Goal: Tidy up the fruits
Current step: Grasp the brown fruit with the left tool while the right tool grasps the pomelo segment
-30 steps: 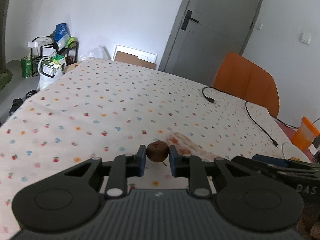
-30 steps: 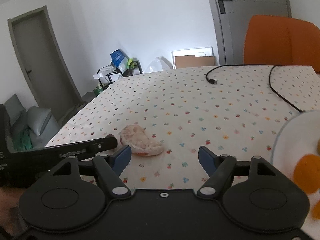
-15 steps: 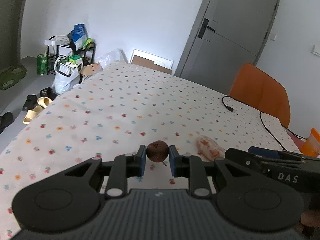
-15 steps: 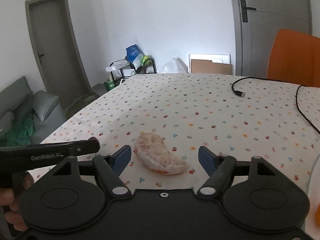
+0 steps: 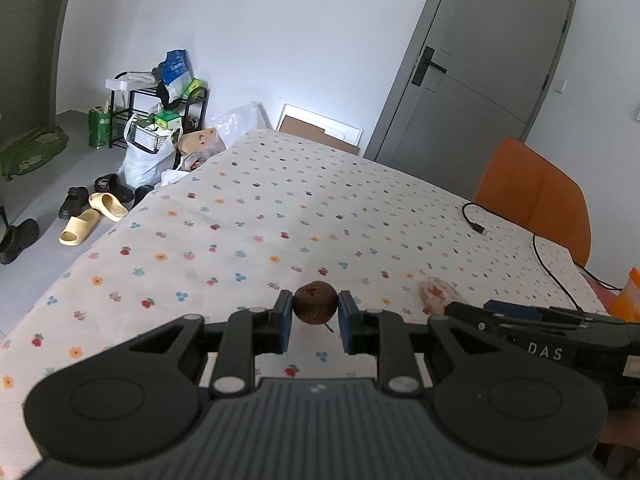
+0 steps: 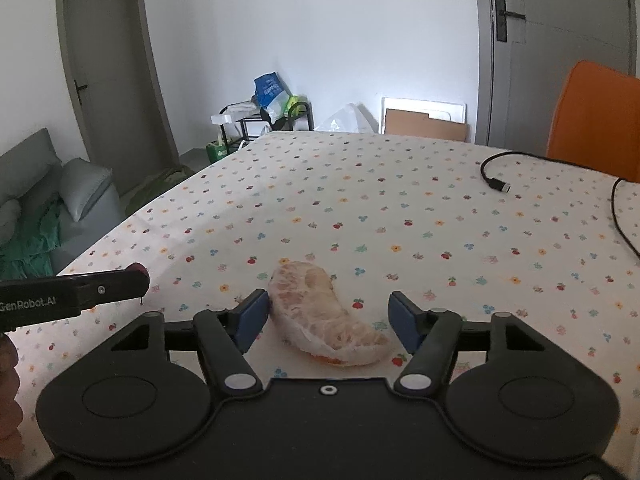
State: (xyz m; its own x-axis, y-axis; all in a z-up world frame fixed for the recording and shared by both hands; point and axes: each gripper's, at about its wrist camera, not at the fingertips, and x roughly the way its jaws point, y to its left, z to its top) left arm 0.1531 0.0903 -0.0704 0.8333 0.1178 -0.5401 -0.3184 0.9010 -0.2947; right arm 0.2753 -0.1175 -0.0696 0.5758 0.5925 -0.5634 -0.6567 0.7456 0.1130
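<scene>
My left gripper (image 5: pixel 315 326) has its 2 blue pads pinched tight on a small brown round fruit (image 5: pixel 315 302), carried above the flowered tablecloth (image 5: pixel 280 208). My right gripper (image 6: pixel 328 320) has just been closing in, its jaws about half apart with the peeled orange piece (image 6: pixel 320 316) lying on the cloth between them, the left pad right at its edge, the right pad clear. Further back, a black cable (image 6: pixel 496 178) lies near the orange chair (image 6: pixel 596 120).

Peeled orange piece (image 6: pixel 326 314) between closing right gripper (image 6: pixel 328 316) jaws (left pad touching)
</scene>
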